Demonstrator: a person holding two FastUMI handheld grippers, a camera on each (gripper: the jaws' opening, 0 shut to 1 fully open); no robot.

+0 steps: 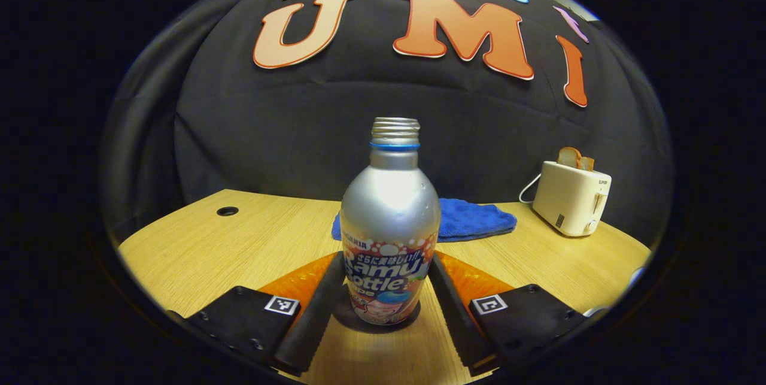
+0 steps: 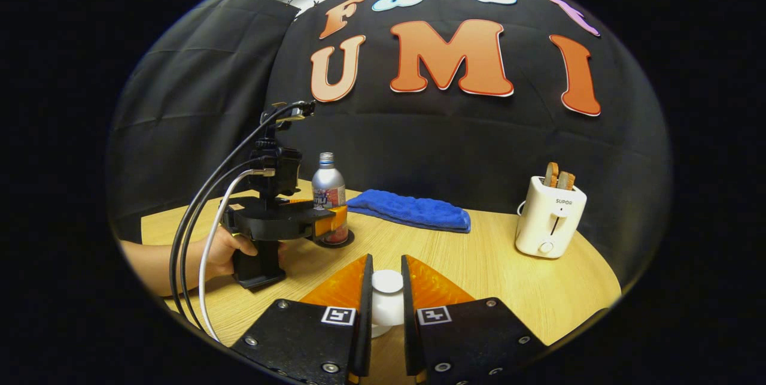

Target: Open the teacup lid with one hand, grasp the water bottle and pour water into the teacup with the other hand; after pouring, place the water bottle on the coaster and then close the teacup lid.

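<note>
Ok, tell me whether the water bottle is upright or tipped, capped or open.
Upright and uncapped: the water bottle stands on the dark coaster, its bare threaded neck showing.

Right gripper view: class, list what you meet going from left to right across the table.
Hand holding the left gripper → silver aluminium water bottle → folded blue cloth → cream toaster holding bread slices.

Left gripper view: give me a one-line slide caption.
Tongs straddle a capless silver bottle standing on a dark coaster, blue towel and toaster behind.
</note>
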